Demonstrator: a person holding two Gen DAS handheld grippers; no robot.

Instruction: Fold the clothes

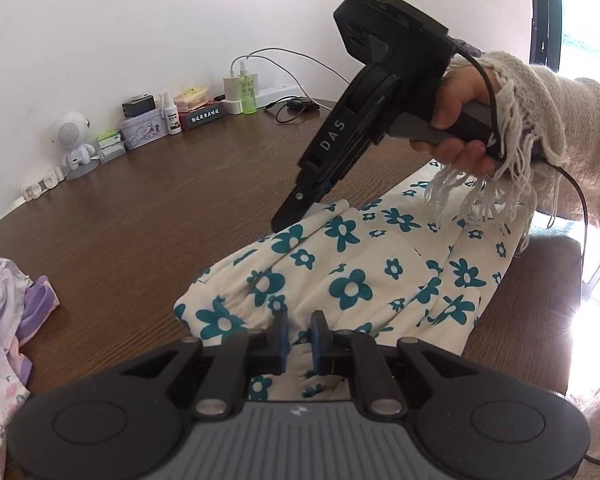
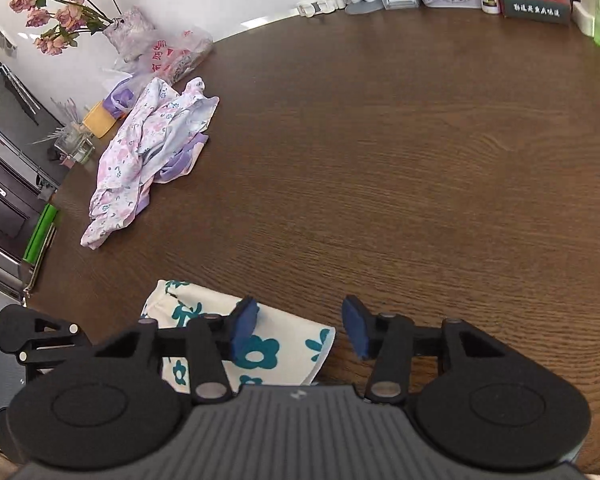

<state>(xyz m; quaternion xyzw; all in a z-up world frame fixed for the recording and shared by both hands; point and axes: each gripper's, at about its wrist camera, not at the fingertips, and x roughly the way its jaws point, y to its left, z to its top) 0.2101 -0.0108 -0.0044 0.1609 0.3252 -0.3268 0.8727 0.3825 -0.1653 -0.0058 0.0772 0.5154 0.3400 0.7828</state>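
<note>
While pinched at near hem by left gripper (image 1: 299, 342), teal-flowered garment (image 1: 364, 276) lay spread on table (image 2: 380, 160). Right gripper (image 2: 298, 330) spread wide over far corner, nothing gripped. Better fold likely with corner pinched squarely, both edges lifted level. Pink floral garment (image 2: 148, 152) crumpled well apart.

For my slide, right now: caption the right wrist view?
Open right gripper poised over the teal-flowered garment's corner on the wooden table.
</note>
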